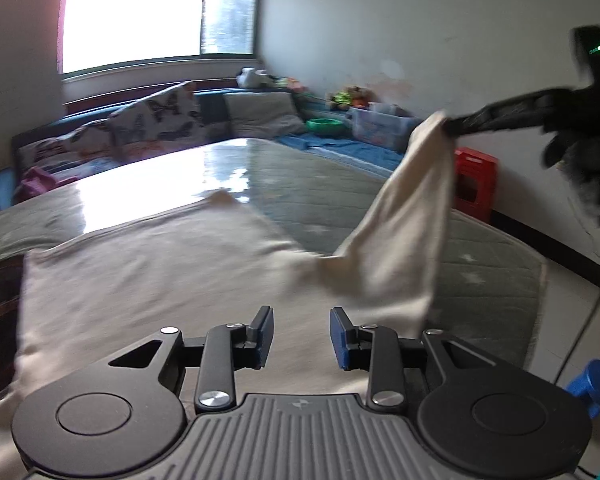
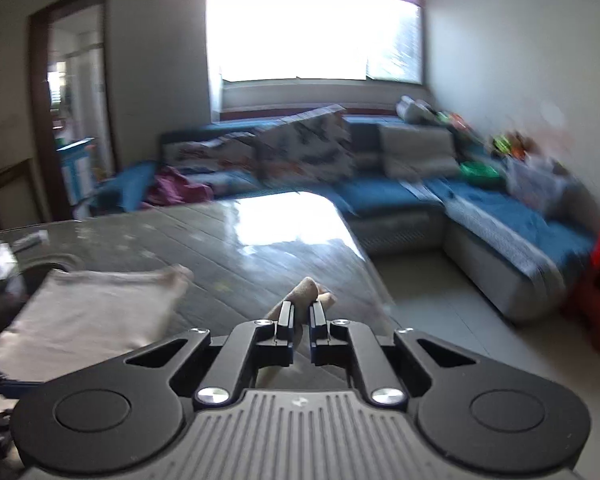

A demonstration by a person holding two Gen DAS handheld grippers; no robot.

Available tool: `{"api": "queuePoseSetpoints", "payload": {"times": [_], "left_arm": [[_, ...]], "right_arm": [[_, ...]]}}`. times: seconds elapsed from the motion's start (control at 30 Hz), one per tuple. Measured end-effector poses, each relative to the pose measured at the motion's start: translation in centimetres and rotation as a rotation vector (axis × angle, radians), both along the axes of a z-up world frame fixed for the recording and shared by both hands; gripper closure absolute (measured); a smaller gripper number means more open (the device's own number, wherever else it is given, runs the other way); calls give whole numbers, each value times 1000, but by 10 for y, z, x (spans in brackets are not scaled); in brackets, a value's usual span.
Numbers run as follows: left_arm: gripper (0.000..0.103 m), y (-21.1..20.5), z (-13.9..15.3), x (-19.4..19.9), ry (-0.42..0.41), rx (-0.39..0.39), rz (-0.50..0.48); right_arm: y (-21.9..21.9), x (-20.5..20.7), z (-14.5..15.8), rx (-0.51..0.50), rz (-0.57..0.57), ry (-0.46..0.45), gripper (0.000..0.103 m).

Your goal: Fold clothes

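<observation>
A cream garment [image 1: 172, 276] lies spread on the glass-topped table [image 1: 300, 176]. My left gripper [image 1: 302, 336] hovers open just above its near part, with nothing between the blue pads. My right gripper [image 1: 450, 126] holds one corner of the cloth raised high at the right, so a strip [image 1: 404, 216] hangs stretched down to the table. In the right wrist view the right gripper [image 2: 302, 314] is shut on a bunched tip of the cream garment [image 2: 310, 290], and the flat part of the garment [image 2: 88, 312] lies at lower left.
A blue corner sofa [image 2: 480, 200] with patterned cushions [image 1: 156, 120], toys and a clear storage box [image 1: 380, 126] runs behind and right of the table. A red plastic stool [image 1: 474, 184] stands by the wall. A doorway [image 2: 76, 96] opens at far left. Tiled floor [image 2: 460, 312] lies right of the table.
</observation>
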State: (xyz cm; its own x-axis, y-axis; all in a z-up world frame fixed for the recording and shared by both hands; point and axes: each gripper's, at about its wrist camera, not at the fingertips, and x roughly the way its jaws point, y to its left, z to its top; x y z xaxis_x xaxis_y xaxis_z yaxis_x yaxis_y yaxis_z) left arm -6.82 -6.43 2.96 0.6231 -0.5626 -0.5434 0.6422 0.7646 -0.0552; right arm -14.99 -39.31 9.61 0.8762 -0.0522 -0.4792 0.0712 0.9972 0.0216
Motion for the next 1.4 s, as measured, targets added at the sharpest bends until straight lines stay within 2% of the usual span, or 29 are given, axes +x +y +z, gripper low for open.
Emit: {"api": "queuePoseSetpoints", "payload": {"times": [0.2, 0.33, 0.6, 0.73, 0.87, 1.03, 1.17, 1.4], "left_arm": [[69, 53, -4, 3, 22, -9, 147], [69, 85, -6, 0, 32, -34, 231], [66, 117, -9, -14, 50, -69, 306], [66, 122, -8, -18, 54, -80, 321], [65, 126, -7, -20, 51, -83, 331], [65, 134, -1, -23, 38, -93, 350], [65, 134, 8, -27, 8, -95, 356], [68, 115, 11, -16, 1, -114, 301]], "right_arm": [[76, 11, 37, -57, 218, -52, 97], [136, 25, 39, -86, 379, -40, 97], [236, 45, -10, -94, 621, 113, 97], [263, 43, -39, -87, 686, 190, 96], [267, 37, -54, -73, 730, 238, 88], [244, 24, -43, -56, 720, 232, 86], [208, 16, -43, -63, 639, 238, 85], [143, 10, -75, 27, 456, 323, 85]]}}
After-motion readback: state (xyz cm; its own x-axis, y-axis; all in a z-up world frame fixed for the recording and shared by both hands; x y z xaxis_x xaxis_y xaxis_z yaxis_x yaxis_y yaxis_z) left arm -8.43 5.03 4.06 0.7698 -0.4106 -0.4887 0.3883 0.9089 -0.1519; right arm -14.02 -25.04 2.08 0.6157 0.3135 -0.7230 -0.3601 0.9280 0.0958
